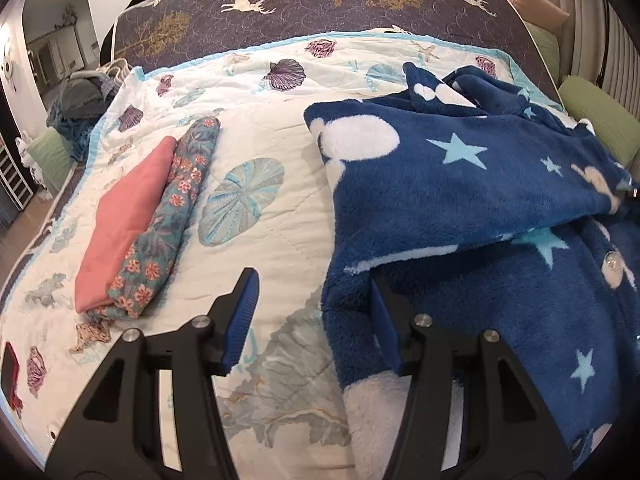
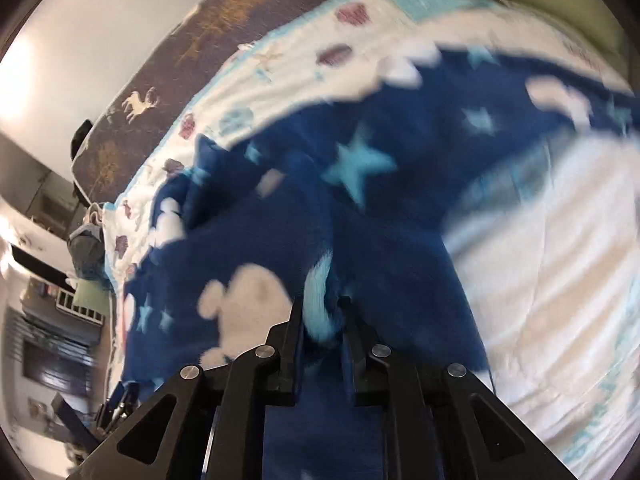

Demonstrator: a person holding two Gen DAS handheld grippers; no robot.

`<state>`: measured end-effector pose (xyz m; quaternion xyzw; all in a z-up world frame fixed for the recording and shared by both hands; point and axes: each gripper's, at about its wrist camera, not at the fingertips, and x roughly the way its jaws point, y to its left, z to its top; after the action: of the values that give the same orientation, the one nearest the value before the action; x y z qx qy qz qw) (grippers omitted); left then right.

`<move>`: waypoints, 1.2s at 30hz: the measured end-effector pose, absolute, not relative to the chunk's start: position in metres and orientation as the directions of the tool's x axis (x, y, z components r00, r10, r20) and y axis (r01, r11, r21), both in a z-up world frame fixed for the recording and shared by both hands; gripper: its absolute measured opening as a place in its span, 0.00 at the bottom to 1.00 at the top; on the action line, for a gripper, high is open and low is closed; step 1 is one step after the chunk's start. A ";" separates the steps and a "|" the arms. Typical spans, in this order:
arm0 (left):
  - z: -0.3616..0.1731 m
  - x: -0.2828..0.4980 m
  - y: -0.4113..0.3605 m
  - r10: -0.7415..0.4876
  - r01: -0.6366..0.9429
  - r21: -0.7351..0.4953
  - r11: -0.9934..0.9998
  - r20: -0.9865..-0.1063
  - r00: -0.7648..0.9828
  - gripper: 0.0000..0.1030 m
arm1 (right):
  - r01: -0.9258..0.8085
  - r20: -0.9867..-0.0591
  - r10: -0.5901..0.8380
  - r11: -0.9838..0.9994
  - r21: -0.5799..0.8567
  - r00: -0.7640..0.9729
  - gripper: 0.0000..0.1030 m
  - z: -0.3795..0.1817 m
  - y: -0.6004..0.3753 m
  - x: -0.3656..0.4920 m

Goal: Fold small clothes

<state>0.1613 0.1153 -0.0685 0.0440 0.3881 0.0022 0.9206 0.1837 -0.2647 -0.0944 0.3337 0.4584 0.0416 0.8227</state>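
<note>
Beside fleece garment (image 1: 460, 184) edge, bare quilt (image 1: 272, 216)

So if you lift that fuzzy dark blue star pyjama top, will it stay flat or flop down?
The fuzzy dark blue star pyjama top will probably flop: it already drapes in soft folds over the seashell quilt. Its thick fleece looks grippy, not slippery. The right gripper pinches a bunched fold, so the rest would likely hang.
</note>
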 end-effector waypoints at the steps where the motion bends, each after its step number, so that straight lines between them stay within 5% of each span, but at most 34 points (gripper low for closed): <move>1: -0.068 0.161 0.116 0.035 0.030 0.078 0.997 -0.716 0.697 0.55 | 0.237 -0.704 0.389 0.752 0.615 0.594 0.15 -0.098 -0.269 0.178; 8: -0.041 0.139 0.110 0.038 0.023 0.080 0.997 -0.686 0.727 0.54 | 0.231 -0.699 0.286 0.805 0.547 0.656 0.19 -0.071 -0.279 0.157; 12: -0.001 0.128 0.089 -0.077 0.116 0.023 0.993 -0.610 0.788 0.54 | 0.251 -0.706 0.211 0.835 0.490 0.676 0.25 -0.064 -0.287 0.153; 16: 0.008 0.148 0.050 -0.091 0.183 0.101 0.978 -0.584 0.807 0.54 | 0.302 -0.705 0.234 0.781 0.546 0.670 0.25 -0.076 -0.306 0.145; 23: -0.067 0.214 0.056 0.024 0.080 0.098 0.992 -0.765 0.643 0.55 | 0.358 -0.714 0.200 0.755 0.549 0.671 0.25 -0.083 -0.342 0.123; 27: -0.040 0.193 0.053 0.022 0.085 0.114 0.990 -0.711 0.703 0.55 | 0.413 -0.701 0.173 0.702 0.581 0.692 0.42 -0.091 -0.384 0.123; 32: -0.026 0.171 0.039 -0.010 0.144 0.149 0.978 -0.658 0.753 0.64 | 0.560 -0.684 0.130 0.478 0.677 0.718 0.43 -0.121 -0.468 0.131; 36: -0.033 0.173 0.030 -0.011 0.161 0.161 0.974 -0.673 0.740 0.65 | 0.597 -0.673 0.105 0.377 0.708 0.732 0.56 -0.129 -0.506 0.139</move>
<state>0.1732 0.0300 -0.0331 0.1048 0.3577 -0.0465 0.9268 0.1388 -0.5063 -0.1290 0.5344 0.3286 -0.1613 0.7618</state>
